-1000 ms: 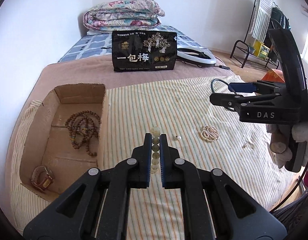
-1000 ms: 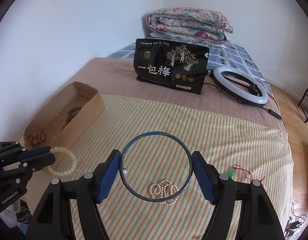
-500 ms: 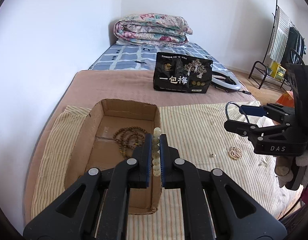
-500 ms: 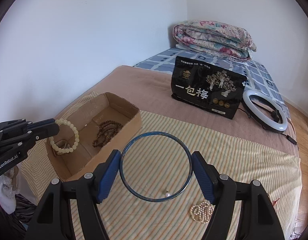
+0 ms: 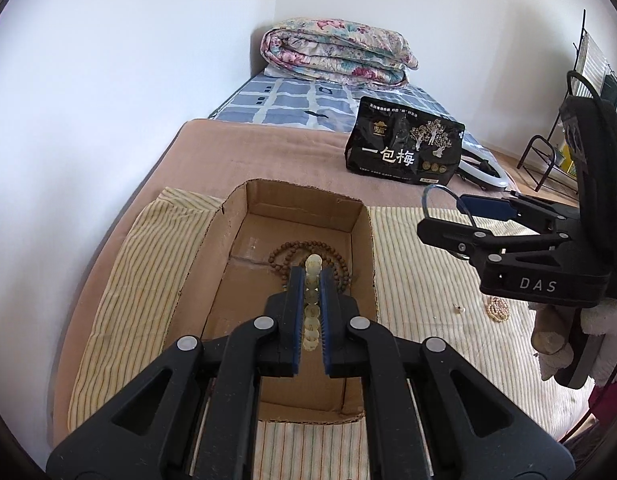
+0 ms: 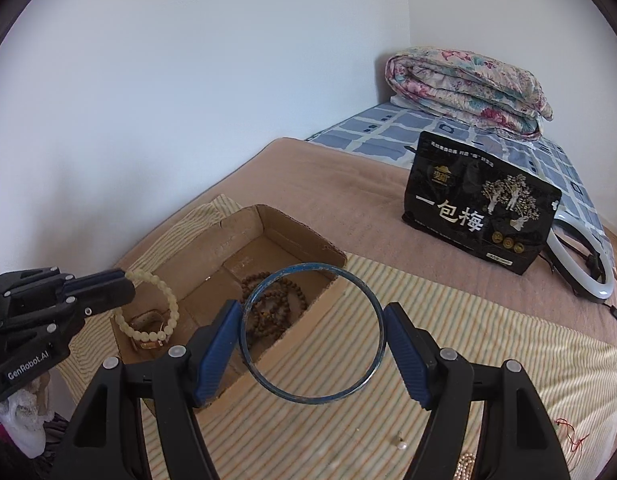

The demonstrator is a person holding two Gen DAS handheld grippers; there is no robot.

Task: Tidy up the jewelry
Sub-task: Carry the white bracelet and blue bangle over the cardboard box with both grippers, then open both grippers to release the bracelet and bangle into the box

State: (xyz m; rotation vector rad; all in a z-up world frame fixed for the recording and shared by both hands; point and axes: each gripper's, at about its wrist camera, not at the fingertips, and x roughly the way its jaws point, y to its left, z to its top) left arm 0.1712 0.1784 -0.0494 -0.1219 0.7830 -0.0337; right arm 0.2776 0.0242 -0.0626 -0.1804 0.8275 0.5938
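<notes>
Left gripper [image 5: 311,296] is pinching a light, floppy cream bead bracelet [image 6: 150,308] over the cardboard box [image 5: 358,216]; right gripper [image 6: 313,336] is bracing a stiff, slippery-looking blue bangle [image 6: 372,308] across its width.

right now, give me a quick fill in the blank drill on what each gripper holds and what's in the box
1. The left gripper is shut on a pale ____ bracelet.
2. The right gripper holds a blue ____ by its outer edge.
3. Inside the cardboard box lies a strand of ____ wooden beads.
4. The pale bracelet hangs over the ____.

Missing words: beaded; bangle; brown; box
</notes>
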